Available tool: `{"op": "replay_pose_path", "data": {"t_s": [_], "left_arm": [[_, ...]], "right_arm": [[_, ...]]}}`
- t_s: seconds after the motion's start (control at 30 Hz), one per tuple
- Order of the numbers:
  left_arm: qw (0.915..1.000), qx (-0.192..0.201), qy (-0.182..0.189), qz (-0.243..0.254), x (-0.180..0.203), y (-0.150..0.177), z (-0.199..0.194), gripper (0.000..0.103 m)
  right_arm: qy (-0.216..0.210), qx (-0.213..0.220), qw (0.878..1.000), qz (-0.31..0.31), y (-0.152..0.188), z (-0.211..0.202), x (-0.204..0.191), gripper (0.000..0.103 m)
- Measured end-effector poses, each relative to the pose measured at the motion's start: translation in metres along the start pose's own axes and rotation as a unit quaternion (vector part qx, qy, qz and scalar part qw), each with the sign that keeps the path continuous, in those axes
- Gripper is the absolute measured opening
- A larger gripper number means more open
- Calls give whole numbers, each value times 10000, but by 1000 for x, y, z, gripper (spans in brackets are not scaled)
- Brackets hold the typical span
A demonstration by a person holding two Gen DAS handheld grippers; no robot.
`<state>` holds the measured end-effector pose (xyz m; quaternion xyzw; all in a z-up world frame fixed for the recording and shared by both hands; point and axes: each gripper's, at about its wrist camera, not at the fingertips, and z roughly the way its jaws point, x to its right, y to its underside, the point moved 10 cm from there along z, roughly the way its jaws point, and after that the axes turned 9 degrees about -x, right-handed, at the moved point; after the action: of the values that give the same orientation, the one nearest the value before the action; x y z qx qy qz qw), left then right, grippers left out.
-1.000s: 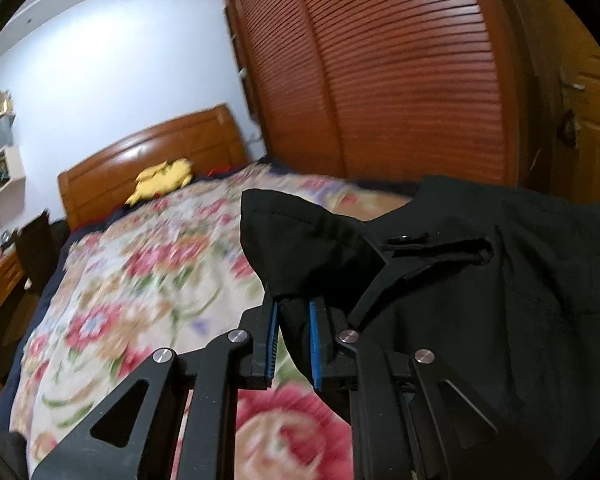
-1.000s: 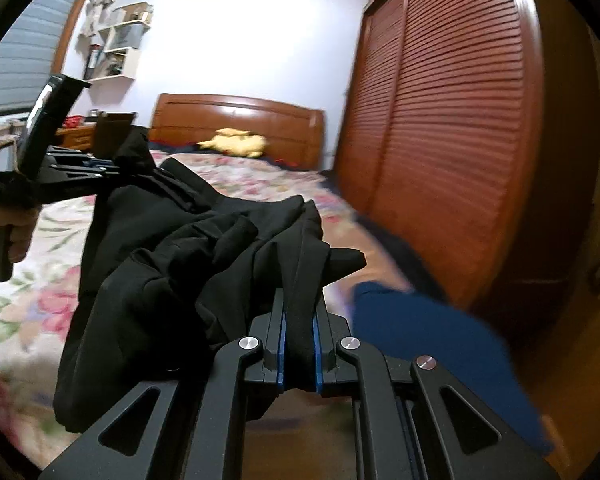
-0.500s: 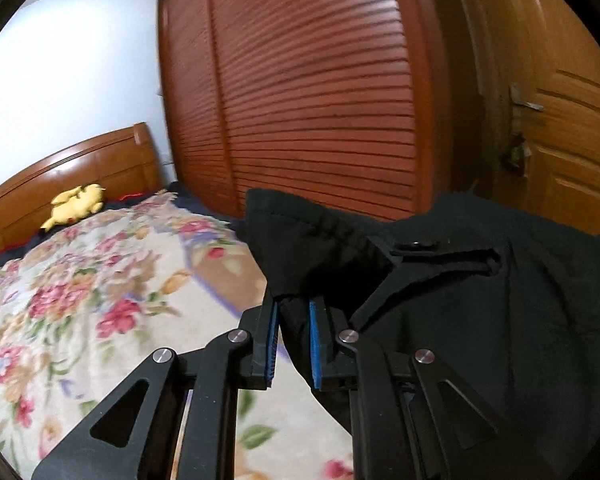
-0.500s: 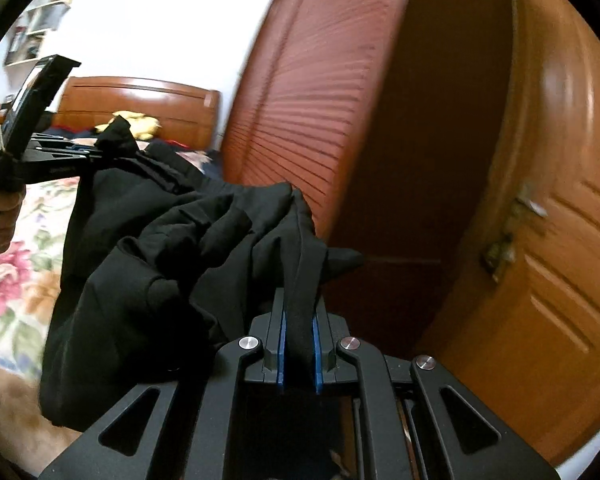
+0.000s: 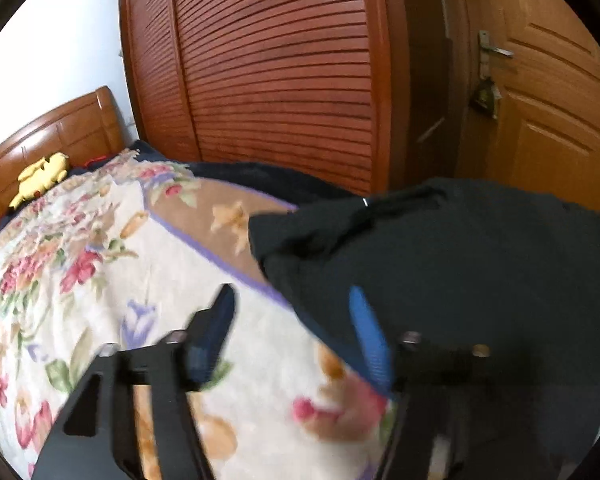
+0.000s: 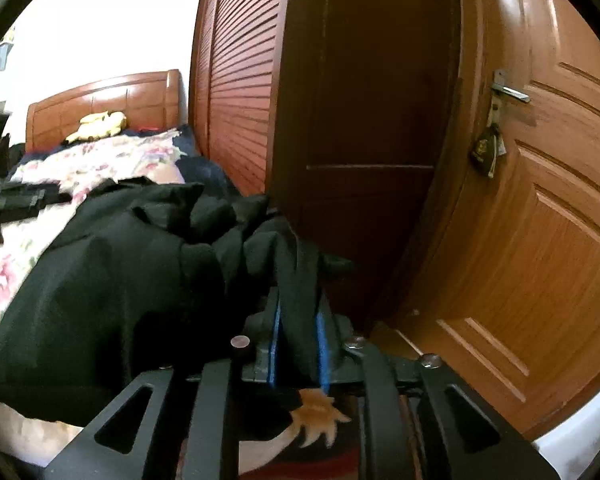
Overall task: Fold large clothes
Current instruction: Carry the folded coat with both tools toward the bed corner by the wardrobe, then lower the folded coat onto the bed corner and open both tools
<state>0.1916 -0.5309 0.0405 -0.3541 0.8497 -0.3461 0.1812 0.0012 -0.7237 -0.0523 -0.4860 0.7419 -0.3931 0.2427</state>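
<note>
Your left claw [image 5: 292,336] has just been opening and stands spread beside the black garment [image 5: 460,264] lying on the floral bed [image 5: 100,280], while your right claw [image 6: 298,344], jaws just easing apart, has a fold between them.

Bed [image 5: 112,280] with floral quilt and wooden headboard [image 5: 60,128]. Black garment [image 5: 460,248] lies on its near corner. Yellow plush toy [image 5: 40,178] sits by the headboard.

Black two-finger rigs, blue-lined jaws.
Left gripper [image 5: 292,336], lower centre: black triangular-cutout arms, silver screws, blue pads. Right gripper [image 6: 298,344], bottom centre: same black frame, round silver screws, thin blue strips along the pads.
</note>
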Motion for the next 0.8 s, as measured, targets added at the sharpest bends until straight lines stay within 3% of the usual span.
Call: {"op": "replay_pose_path", "data": {"t_s": [0.03,0.1,0.17,0.27,0.33,0.43,0.5,0.6,0.7,0.8], "left_arm": [[10000,-6,68,-4,-2,6,-2,80],[9999,-26,106,-16,-6,19,-9,83],[9999,-35,117,-26,-13,36,-21,86],[9999,-20,143,-66,-22,58,-36,90],[9998,-15,147,-126,-29,70,-42,92],[9997,2,85,-248,-40,87,-54,103],[9995,16,93,-317,-44,97,-62,103],[9994,42,91,-333,-47,106,-71,103],[9992,87,129,-364,-55,121,-83,103],[9989,123,171,-411,-60,133,-96,103]], "right_arm": [[98,52,9999,0,-1,-6,1,25],[302,185,9994,18,-5,-28,3,44],[388,324,9987,68,-4,-44,4,53],[608,531,9967,33,-7,-79,-5,58],[772,656,9948,-47,-10,-99,-16,59],[686,768,9946,-104,-8,-117,-33,60],[1116,973,9890,30,-8,-128,-30,60],[851,1066,9904,209,-8,-151,-32,60],[855,1051,9908,49,-7,-156,-37,60],[544,914,9943,-35,-5,-136,-45,60]]}}
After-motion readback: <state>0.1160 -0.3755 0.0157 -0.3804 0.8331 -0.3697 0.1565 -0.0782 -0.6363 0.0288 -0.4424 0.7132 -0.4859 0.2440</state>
